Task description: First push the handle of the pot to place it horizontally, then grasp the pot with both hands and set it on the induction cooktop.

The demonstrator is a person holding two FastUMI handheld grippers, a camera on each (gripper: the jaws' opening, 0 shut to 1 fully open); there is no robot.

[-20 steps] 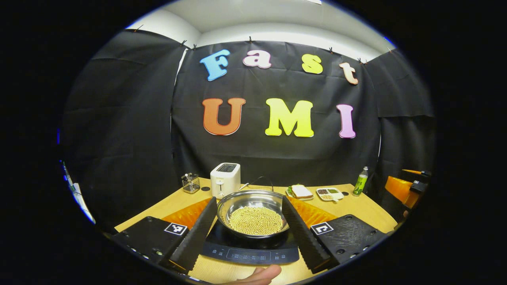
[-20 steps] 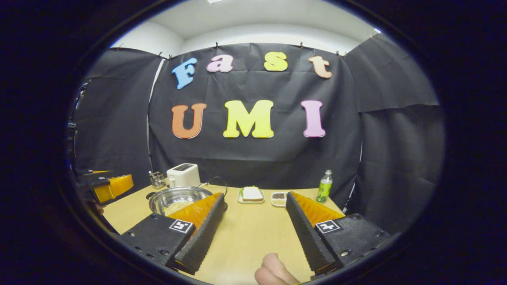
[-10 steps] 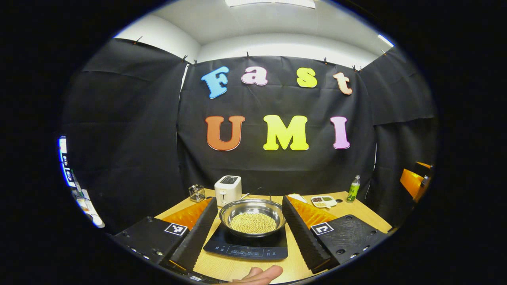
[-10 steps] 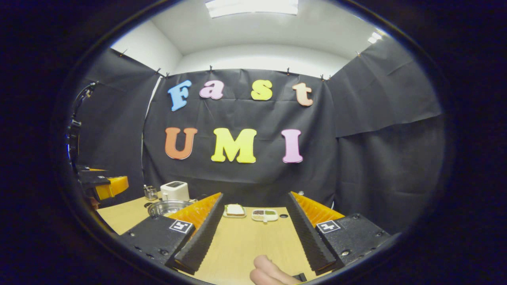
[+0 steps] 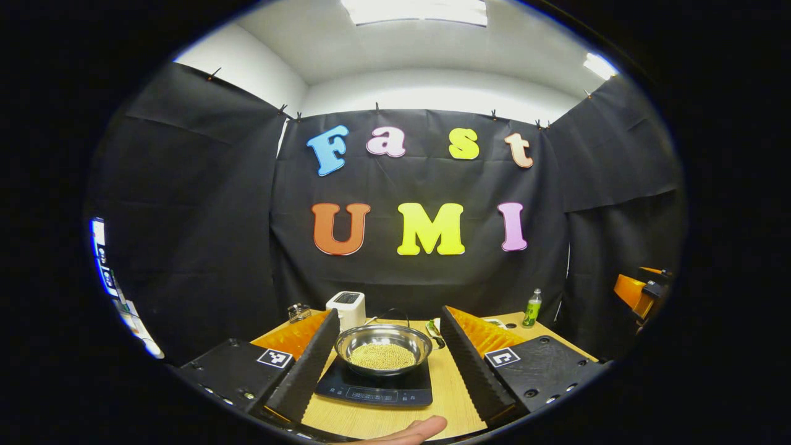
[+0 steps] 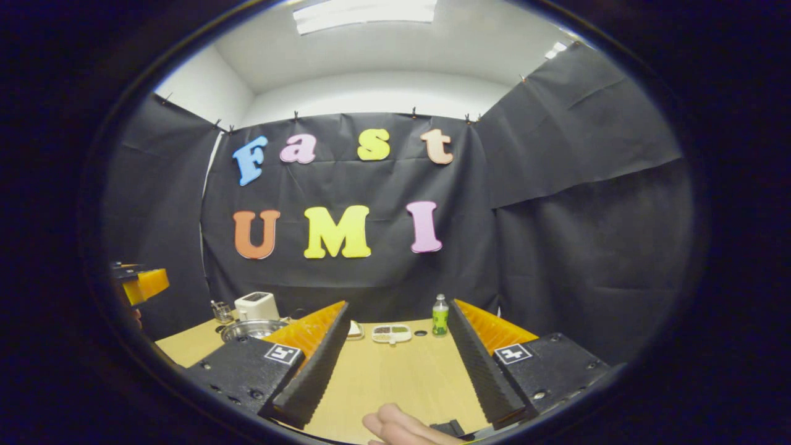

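Observation:
A shiny steel pot [image 5: 383, 346] holding yellowish grains sits on the black induction cooktop [image 5: 374, 388] on the wooden table. Its thin wire handle [image 5: 390, 313] arches behind the rim. My left gripper [image 5: 388, 313] stands open, drawn back from the pot, which shows between its fingers without touching them. In the right gripper view the pot [image 6: 248, 328] lies far left, partly hidden by a finger. My right gripper [image 6: 398, 306] is open over bare table with nothing between its fingers. The other gripper [image 5: 642, 289] shows at the far right of the left gripper view.
A white toaster [image 5: 346, 306] and a wire holder [image 5: 298, 311] stand behind the pot. A green bottle [image 6: 439, 315], a divided snack tray [image 6: 390, 333] and a plate [image 6: 355, 330] sit at the table's back. A person's fingers [image 6: 395, 426] show at the bottom edge.
Both grippers have pulled back and tilted upward from the pot, which now looks smaller and farther. The right gripper has turned to the right. The pot stays on the cooktop.

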